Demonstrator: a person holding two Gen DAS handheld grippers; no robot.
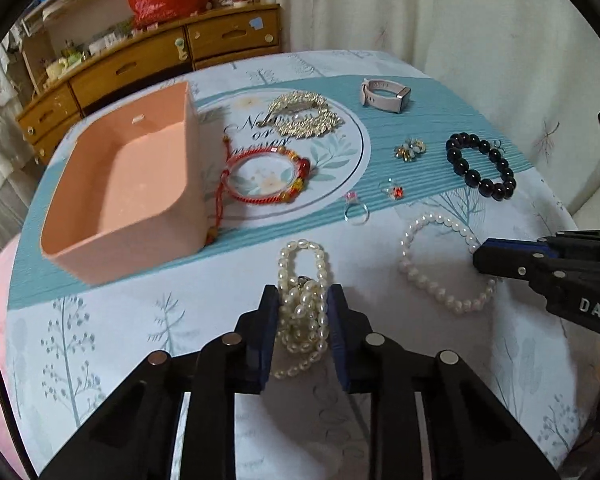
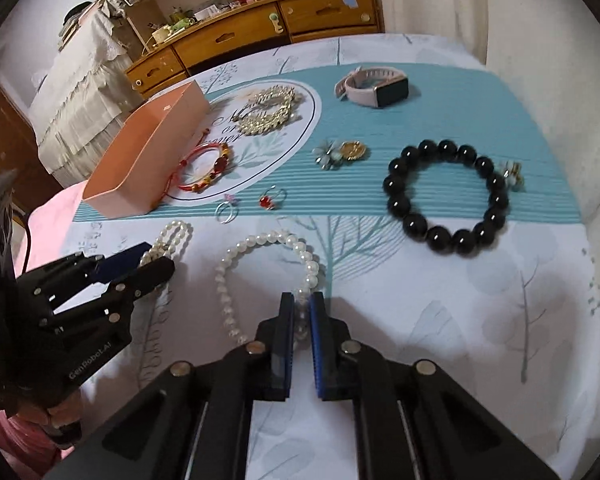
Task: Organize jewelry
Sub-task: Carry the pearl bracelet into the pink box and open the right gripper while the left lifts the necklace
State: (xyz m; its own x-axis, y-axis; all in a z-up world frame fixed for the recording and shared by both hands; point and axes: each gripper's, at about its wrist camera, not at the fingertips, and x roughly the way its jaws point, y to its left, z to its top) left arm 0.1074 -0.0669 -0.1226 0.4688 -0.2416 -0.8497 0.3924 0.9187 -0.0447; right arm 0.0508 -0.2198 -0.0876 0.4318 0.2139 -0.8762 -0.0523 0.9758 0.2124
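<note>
Wooden drawer unit [image 1: 148, 60] behind the tree-print tablecloth [image 1: 180, 320]; pale leaf-patterned curtain [image 1: 420, 12] beside it

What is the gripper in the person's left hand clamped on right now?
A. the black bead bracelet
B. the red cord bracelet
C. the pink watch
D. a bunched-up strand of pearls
D: in the left wrist view the left gripper has its pads pressed on either side of the bunched pearl strand, while the black bead bracelet, the pink watch and the red cord bracelet lie untouched on the tablecloth.
</note>
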